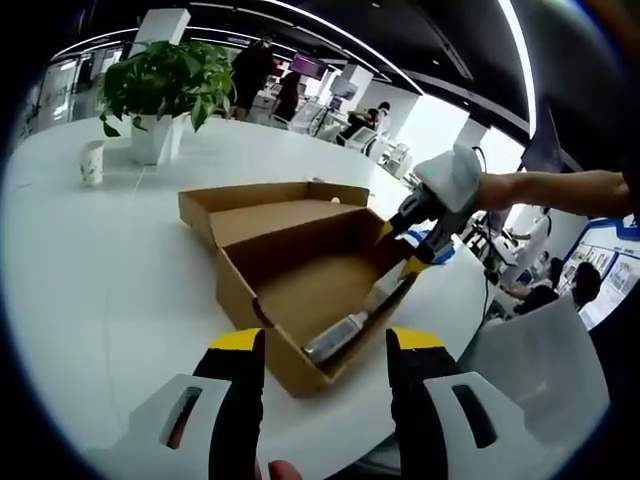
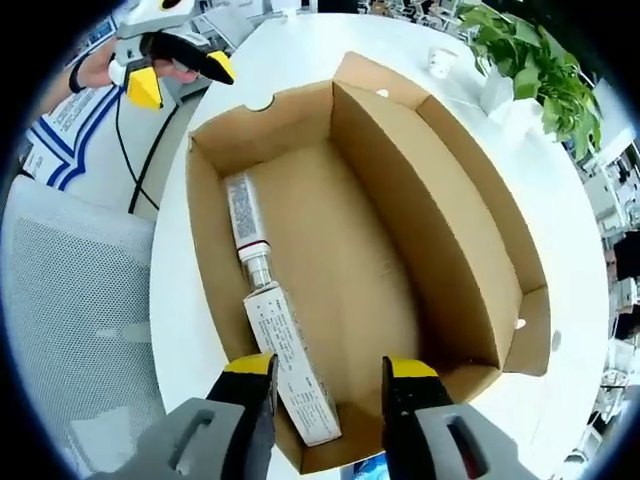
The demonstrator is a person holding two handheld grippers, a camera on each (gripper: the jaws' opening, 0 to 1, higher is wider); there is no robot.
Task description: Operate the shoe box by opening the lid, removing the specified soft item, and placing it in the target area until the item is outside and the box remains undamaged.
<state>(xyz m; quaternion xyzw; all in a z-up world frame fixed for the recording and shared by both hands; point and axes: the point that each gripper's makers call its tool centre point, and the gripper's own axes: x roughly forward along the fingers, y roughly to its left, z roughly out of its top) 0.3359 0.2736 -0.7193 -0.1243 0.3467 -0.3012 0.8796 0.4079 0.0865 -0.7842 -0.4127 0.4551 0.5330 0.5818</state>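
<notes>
Cardboard shoe box [image 2: 400,230] stands open on the table [image 1: 110,270], lid back. The tube [image 2: 250,225] lies inside, along the wall, not yet removed. My right gripper [image 2: 328,385] hovers above, jaws wide, empty; my left gripper [image 1: 325,350] likewise.

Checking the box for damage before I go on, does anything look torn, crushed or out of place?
Nothing stands out. The shoe box sits open on the white table with walls and lid flap looking intact. A tube and a small carton lie end to end along one inner wall.
</notes>
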